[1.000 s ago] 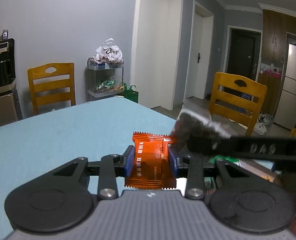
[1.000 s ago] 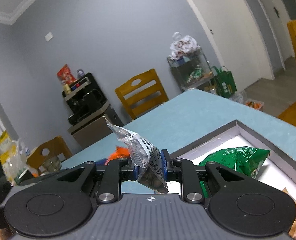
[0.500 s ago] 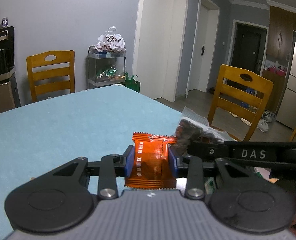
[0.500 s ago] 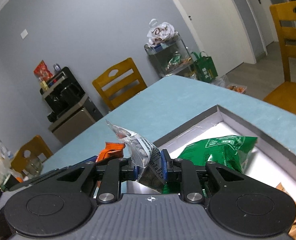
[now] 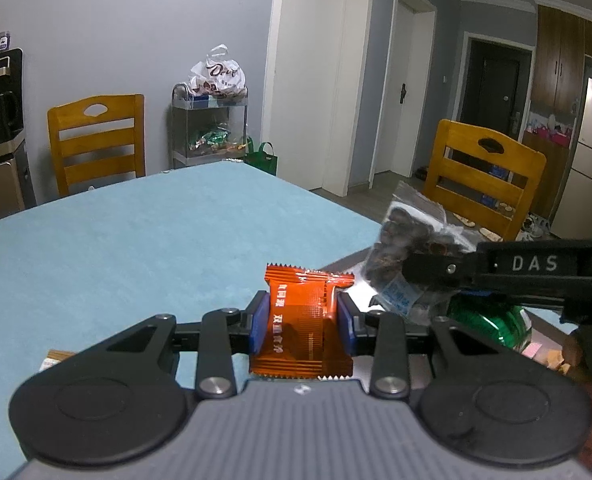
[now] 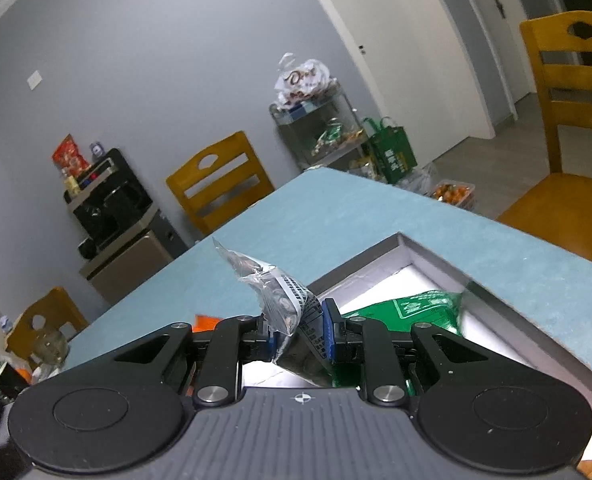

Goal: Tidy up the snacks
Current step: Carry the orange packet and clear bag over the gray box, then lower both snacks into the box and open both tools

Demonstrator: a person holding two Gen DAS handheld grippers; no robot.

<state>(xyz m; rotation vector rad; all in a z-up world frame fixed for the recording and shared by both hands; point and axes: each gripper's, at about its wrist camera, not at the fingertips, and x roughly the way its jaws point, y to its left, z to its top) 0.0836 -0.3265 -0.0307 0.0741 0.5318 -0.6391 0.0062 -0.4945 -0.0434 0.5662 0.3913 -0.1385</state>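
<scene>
My left gripper (image 5: pixel 302 322) is shut on an orange snack packet (image 5: pixel 302 328) and holds it above the blue table. My right gripper (image 6: pixel 300 338) is shut on a clear packet of dark nuts (image 6: pixel 284 312), held over the near corner of a grey tray (image 6: pixel 496 300). In the left wrist view the clear packet (image 5: pixel 408 248) and the right gripper (image 5: pixel 436 272) hang just right of the orange packet. A green snack bag (image 6: pixel 416 312) lies in the tray; it also shows in the left wrist view (image 5: pixel 492 320).
A blue table (image 5: pixel 136 248) stretches ahead, with wooden chairs (image 5: pixel 96 140) at its far side and right (image 5: pixel 484 180). A shelf cart with snack bags (image 5: pixel 212 120) stands by the wall. A small striped packet (image 5: pixel 54 358) lies on the table at left.
Both grippers keep their packets. The right gripper has moved over the tray's near corner and tilted; the clear packet now sits higher and further right in the left wrist view.
</scene>
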